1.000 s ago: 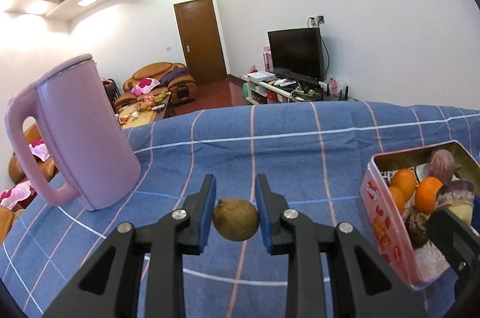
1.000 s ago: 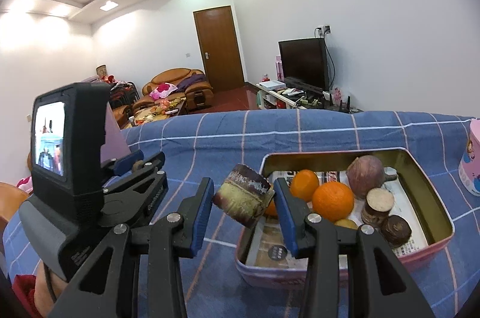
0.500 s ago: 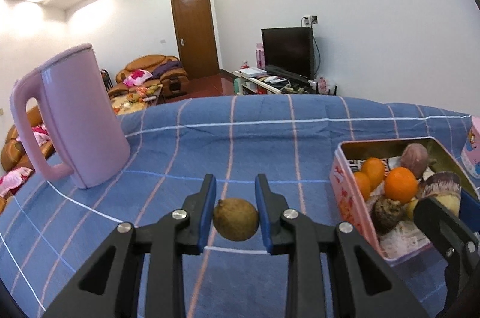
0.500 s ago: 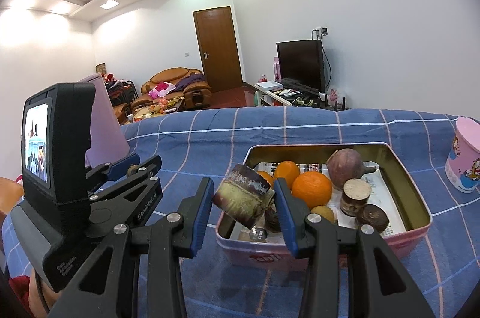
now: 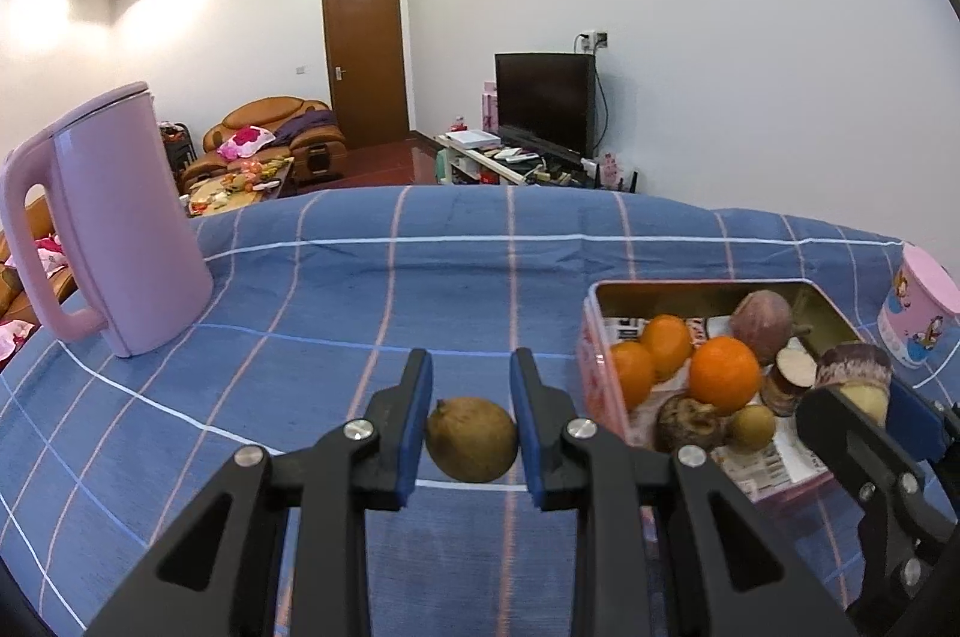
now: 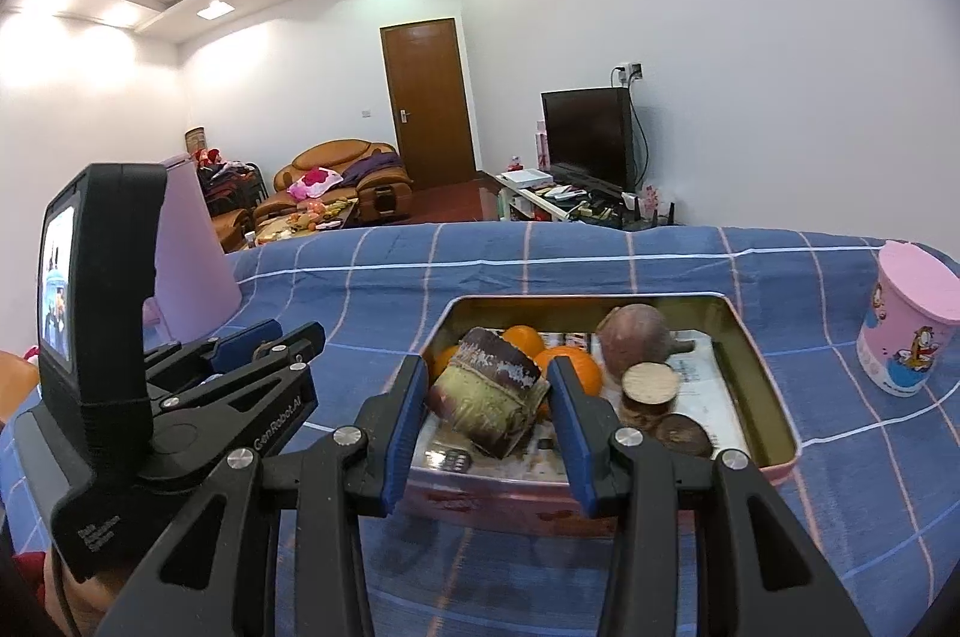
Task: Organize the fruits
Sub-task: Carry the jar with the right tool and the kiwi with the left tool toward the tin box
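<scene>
Fruit fills the pink tin (image 5: 600,385) on the blue checked cloth (image 5: 360,289): oranges (image 5: 723,380) and brown pieces. The left gripper (image 5: 471,433) pinches a small round brown fruit (image 5: 472,437) above the cloth, just beside the tin. The right gripper (image 6: 487,406) pinches a brown-and-green chunk (image 6: 489,406) over the tin's near edge. A pink kettle (image 5: 126,223) stands well apart.

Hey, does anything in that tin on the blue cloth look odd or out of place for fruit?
Yes. The tin holds oranges, but also cut root pieces and a purple tuber, which are not fruit. Printed paper lines its bottom. Nothing looks spilled or damaged.
</scene>
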A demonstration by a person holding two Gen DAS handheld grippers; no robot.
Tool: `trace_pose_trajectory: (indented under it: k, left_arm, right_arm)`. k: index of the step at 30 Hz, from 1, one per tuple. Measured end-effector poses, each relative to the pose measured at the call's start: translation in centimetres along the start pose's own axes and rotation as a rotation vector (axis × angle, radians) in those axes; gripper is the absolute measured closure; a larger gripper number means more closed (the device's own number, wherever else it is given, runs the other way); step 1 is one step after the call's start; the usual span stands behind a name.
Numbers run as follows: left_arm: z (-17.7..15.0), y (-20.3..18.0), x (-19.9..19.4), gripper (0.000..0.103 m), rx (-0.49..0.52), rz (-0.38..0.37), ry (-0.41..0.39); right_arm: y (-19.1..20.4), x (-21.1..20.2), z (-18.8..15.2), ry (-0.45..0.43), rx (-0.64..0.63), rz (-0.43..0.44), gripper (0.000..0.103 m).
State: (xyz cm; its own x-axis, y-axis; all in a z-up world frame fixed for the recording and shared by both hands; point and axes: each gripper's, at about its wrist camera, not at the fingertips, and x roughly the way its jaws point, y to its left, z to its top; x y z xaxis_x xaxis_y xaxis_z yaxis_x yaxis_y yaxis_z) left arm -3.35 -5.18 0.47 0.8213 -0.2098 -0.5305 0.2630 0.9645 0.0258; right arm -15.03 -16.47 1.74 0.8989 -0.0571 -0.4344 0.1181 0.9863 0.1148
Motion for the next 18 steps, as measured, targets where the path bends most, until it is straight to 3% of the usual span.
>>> trace_pose_trajectory:
  k: [18]
  left_arm:
    - [1.1, -7.5, -0.6, 0.074, 0.042, -0.11, -0.011]
  right_arm:
    - [-5.7, -1.6, 0.7, -0.042, 0.033, -0.099, 0.059]
